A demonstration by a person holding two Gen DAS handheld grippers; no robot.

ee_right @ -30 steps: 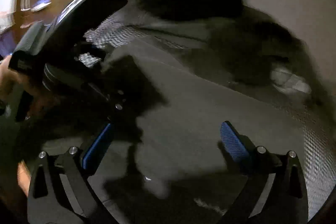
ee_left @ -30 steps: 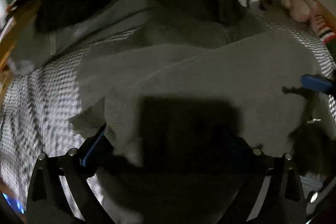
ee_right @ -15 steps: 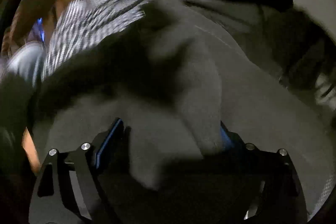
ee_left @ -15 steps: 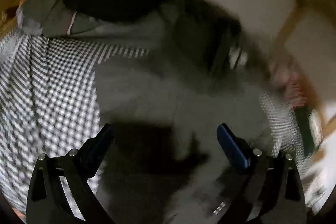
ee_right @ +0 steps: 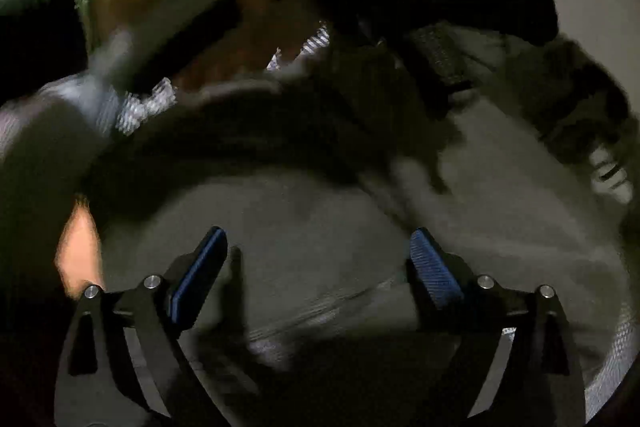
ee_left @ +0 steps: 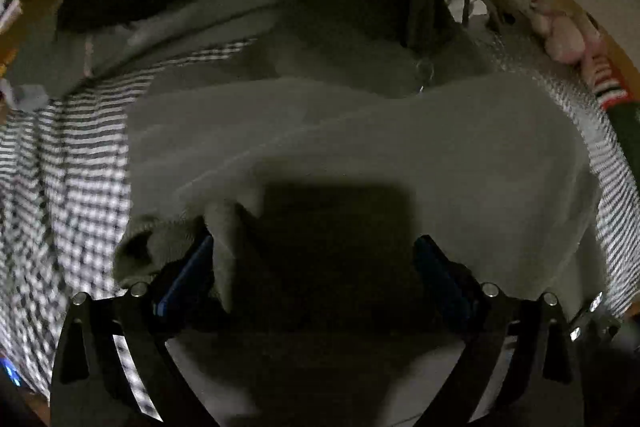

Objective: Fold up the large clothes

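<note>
A large grey garment [ee_left: 400,131] lies spread on a checked bed [ee_left: 72,187]. The left gripper [ee_left: 312,267] and right gripper [ee_right: 320,267] stand wide, holding nothing. A loose cuff [ee_left: 168,239] beside the left fingers could snag, spoiling the fold.

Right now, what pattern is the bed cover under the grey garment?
A black-and-white check bed cover, clearest in the left wrist view.

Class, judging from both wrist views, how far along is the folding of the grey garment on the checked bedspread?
Done: the grey garment lies spread on the checked bedspread with a layer edge across it, so perhaps one fold. In hand: nothing gripped; the left gripper has open jaws with a cuff by one pad, and the right gripper, whose jaws just reopened wide, has only flat cloth between them. Left: the remaining folds.
</note>
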